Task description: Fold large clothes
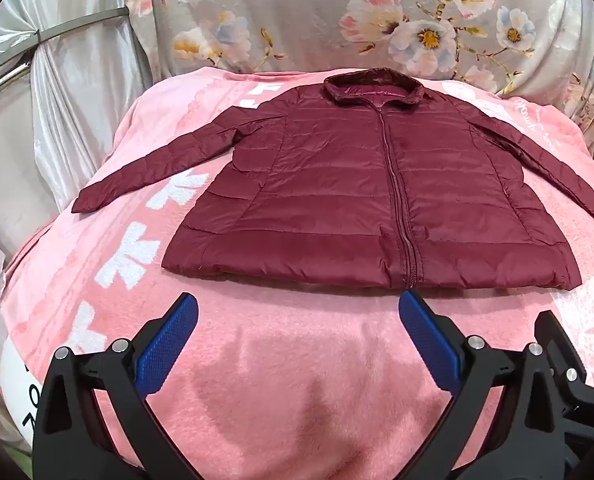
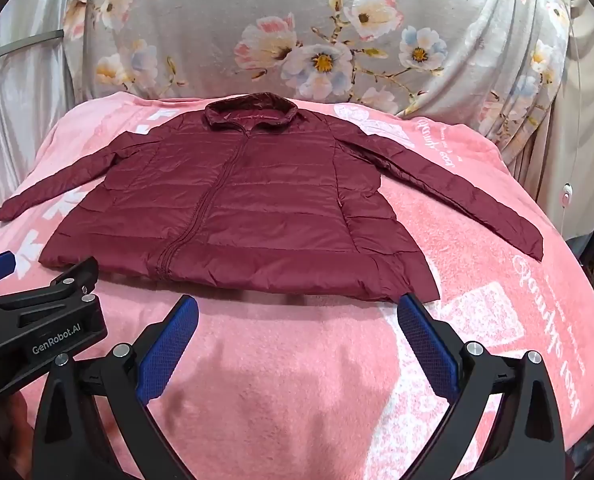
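A burgundy quilted puffer jacket (image 1: 377,184) is lying flat and zipped, front up, on a pink fleece blanket (image 1: 297,380) that is covering the surface below; whether that is a bed or a worktop cannot be told. The collar (image 1: 373,88) is pointing away from both cameras toward a floral drape (image 1: 337,12), and the hem (image 1: 337,276) is running crosswise nearest the tools, so the jacket's long axis is running straight away from the person along the zipper (image 1: 397,184).

The left tool (image 1: 297,312) is hanging released, its blue pads spread wide with nothing between them, just short of the hem and slightly left of the zipper. The right tool (image 2: 297,312) is likewise standing wide and empty, hovering near the hem's right part.

Both sleeves are splaying outward. The left sleeve (image 1: 149,168) is stretching toward the left tool's side, the right sleeve (image 2: 457,192) toward the right tool's side. Judging from this, each sleeve is falling to its own nearer hand, and a fold inward across the body looks like the likely opening step.
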Available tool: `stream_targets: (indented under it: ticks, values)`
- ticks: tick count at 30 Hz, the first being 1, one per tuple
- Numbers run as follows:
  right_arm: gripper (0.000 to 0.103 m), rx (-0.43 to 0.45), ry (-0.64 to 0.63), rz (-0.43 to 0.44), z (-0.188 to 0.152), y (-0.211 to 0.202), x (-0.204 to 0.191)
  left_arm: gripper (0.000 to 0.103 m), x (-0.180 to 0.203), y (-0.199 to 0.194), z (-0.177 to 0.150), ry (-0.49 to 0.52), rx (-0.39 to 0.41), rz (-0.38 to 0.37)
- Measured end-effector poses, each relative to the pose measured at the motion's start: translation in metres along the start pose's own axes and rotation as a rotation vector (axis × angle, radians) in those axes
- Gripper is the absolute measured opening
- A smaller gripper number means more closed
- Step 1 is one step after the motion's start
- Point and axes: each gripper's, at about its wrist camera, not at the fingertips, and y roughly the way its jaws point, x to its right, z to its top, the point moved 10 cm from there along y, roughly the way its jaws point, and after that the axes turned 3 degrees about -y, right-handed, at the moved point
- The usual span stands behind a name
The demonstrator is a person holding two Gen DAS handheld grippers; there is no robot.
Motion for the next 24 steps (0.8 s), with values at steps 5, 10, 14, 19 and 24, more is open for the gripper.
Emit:
stream_targets:
  ticks: [5, 10, 14, 19, 24]
  values:
    - [0.098, -0.011, 0.0, -0.002, -0.001, -0.001, 0.001, 0.098, 0.0, 0.001, 0.0, -0.001, -0.003, 0.0]
    - [0.098, -0.004, 0.001, 0.003, -0.001, -0.003, 0.002, 0.098, 0.0, 0.001, 0.0, -0.004, -0.001, -0.001]
    - [0.098, -0.004, 0.0, 0.003, -0.001, -0.002, 0.001, 0.098, -0.002, -0.008, 0.002, -0.002, 0.0, 0.001]
    - [0.098, 0.0, 0.003, 0.004, -0.002, -0.003, 0.001, 0.098, -0.002, -0.009, 0.001, -0.004, 0.002, 0.0]
    - [0.098, 0.001, 0.002, 0.004, -0.002, -0.003, 0.002, 0.098, -0.003, -0.007, 0.002, -0.004, 0.002, 0.001]
